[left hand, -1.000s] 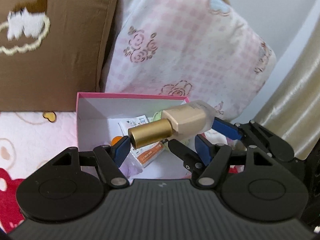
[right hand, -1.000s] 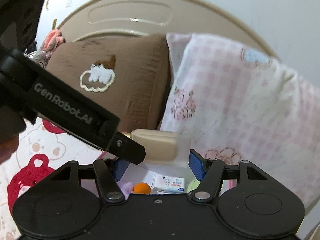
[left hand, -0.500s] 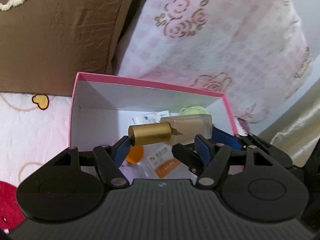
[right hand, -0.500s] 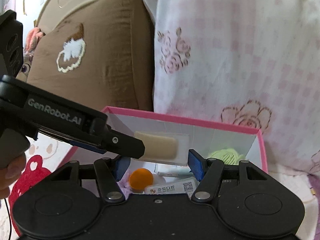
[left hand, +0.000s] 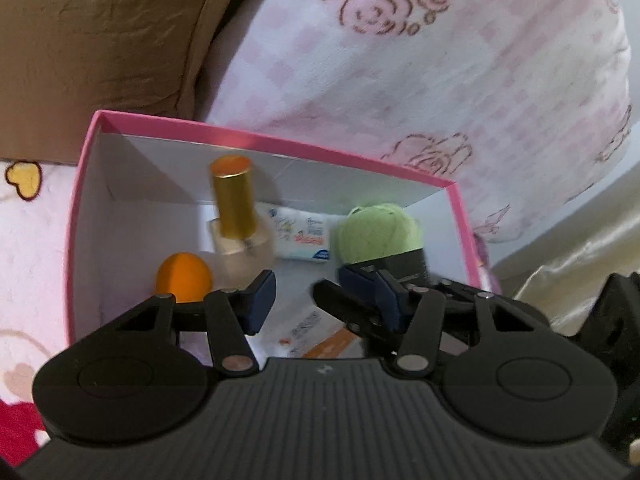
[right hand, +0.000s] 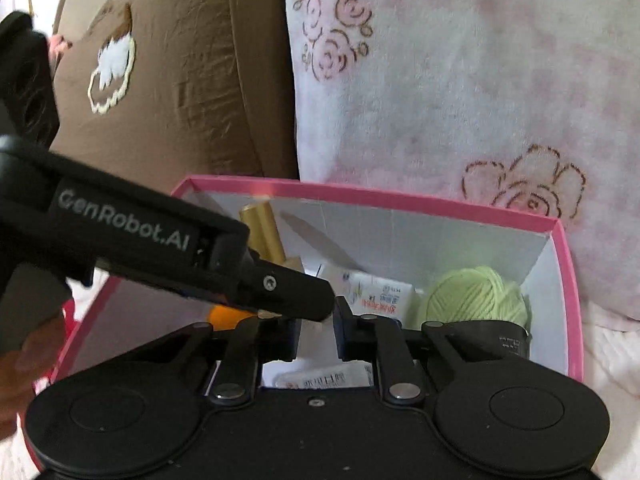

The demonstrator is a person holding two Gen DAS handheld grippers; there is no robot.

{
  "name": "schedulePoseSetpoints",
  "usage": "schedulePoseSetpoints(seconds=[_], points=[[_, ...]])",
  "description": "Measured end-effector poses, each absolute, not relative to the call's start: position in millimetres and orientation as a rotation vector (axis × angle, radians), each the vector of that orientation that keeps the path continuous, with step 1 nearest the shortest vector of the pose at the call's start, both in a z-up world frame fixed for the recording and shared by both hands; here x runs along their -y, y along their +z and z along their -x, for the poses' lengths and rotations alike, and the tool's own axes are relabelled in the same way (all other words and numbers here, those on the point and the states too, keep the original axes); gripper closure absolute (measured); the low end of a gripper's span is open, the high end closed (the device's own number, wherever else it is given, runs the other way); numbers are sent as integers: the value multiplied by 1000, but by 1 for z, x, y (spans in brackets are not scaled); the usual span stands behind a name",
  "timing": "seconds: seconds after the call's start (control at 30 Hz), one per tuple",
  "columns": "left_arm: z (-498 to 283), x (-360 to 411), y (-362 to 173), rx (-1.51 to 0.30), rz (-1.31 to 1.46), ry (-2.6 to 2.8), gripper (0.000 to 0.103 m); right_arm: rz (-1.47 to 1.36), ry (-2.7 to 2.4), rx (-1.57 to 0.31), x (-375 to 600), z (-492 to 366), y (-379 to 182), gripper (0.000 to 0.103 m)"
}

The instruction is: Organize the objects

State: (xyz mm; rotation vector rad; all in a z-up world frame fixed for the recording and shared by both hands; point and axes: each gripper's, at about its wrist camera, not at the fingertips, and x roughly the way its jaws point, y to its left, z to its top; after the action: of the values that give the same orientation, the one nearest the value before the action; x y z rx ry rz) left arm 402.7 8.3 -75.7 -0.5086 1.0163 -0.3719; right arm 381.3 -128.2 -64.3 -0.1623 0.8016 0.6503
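Pillows fill the back of the scene, a brown pillow (right hand: 176,92) on one side and a pink flowered pillow (left hand: 420,64) on the other, with a pink box (left hand: 280,147) sitting open on the bedspread in front of them.

Inside the box stands a bottle (left hand: 234,216) with a gold cap, roughly upright though a little blurred, so I cannot say it has settled. Beside it lie an orange ball (left hand: 183,282), a white packet (left hand: 300,237), a ball of green yarn (left hand: 378,234) and a flat sachet (left hand: 316,332) near the front.

Left gripper (left hand: 306,296) hangs over the box with its jaws parted moderately and nothing between them; the bottle is just beyond its left pad. Right gripper (right hand: 316,334) is right next to it, jaws drawn close with only a narrow gap, and I see nothing in them either.

By my reckoning the bottle is now put away, so this item is done. Several things are already gathered in the box. Whether anything is left outside to collect, I cannot tell; the bedspread around the box is mostly hidden by the two tools.
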Motion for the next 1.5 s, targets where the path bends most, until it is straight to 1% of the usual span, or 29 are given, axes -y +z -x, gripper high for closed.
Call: schedulePoseSetpoints(seconds=[0.13, 0.33, 0.43, 0.47, 0.5, 0.73, 0.83, 0.9, 0.93, 1.03, 1.23, 1.43, 1.5], points=[[-401, -9, -80, -1028, 434, -350, 51, 170, 645, -827, 133, -375, -67, 82], [-400, -14, -80, -1002, 378, -290, 50, 217, 630, -832, 125, -369, -68, 75], [-401, -19, -77, -974, 365, -269, 51, 240, 672, -856, 107, -374, -71, 67], [-402, -21, -76, -969, 367, -270, 51, 256, 680, -855, 103, -374, -71, 61], [-402, -23, -76, -966, 378, -280, 51, 281, 686, -848, 96, -373, -72, 60], [-402, -25, -70, -942, 365, -301, 54, 331, 661, -883, 73, -385, -78, 61], [-404, -29, -70, -934, 392, -315, 58, 340, 606, -898, 70, -395, -80, 61], [-405, -32, -70, -927, 414, -313, 58, 339, 602, -942, 67, -404, -84, 60], [-405, -34, -71, -922, 429, -313, 60, 326, 597, -972, 66, -409, -88, 60], [-406, -40, -74, -926, 468, -317, 61, 297, 588, -1053, 68, -419, -98, 62], [-402, -34, -70, -915, 463, -341, 61, 296, 618, -1061, 78, -412, -94, 63], [-395, -24, -69, -919, 419, -353, 61, 107, 588, -1179, 105, -421, -90, 64], [-394, -23, -71, -924, 423, -350, 61, 90, 576, -1192, 108, -419, -93, 64]])
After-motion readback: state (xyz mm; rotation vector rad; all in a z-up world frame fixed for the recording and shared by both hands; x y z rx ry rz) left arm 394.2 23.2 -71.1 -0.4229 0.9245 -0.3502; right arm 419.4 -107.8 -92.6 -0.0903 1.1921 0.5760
